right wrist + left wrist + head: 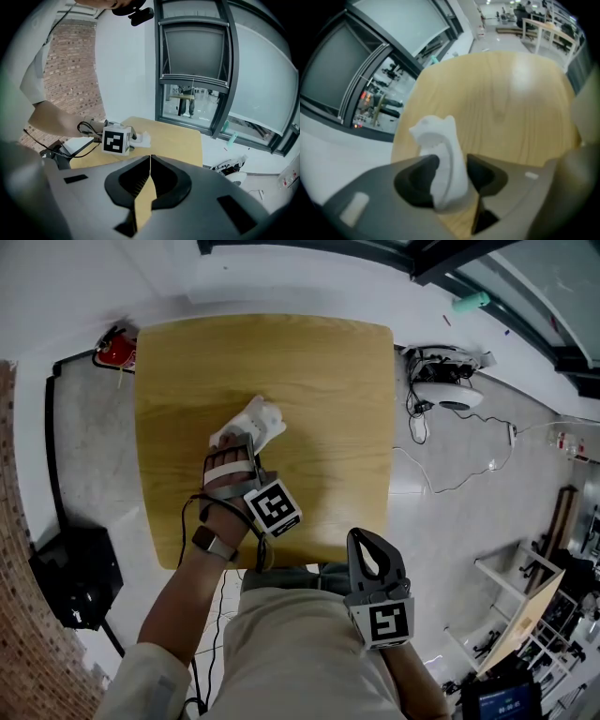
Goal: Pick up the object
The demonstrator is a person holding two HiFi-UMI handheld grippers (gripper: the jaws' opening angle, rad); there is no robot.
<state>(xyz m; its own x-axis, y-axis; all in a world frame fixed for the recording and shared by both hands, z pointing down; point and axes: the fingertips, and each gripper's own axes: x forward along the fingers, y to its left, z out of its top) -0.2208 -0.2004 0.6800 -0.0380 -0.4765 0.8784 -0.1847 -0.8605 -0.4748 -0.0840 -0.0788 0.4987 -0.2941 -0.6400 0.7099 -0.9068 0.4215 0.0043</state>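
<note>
A white, irregularly moulded object point(261, 420) point(440, 154) lies on the light wooden table point(319, 381) point(511, 93) left of its middle. My left gripper point(240, 442) point(452, 171) reaches over the table's near edge and straddles the object's near end. The left pad lies against it and a thin gap shows at the right pad, so the jaws stand open around it. My right gripper point(364, 549) point(150, 161) hangs off the table at the near right over the person's lap, shut on nothing. From there I see the left gripper's marker cube point(116, 139) and the object point(143, 138).
On the floor are a red item point(114, 350) at the table's far left corner, a black box point(75, 577) at the left, and a white device with cables point(450, 390) at the right. A brick wall point(28, 634) runs along the left.
</note>
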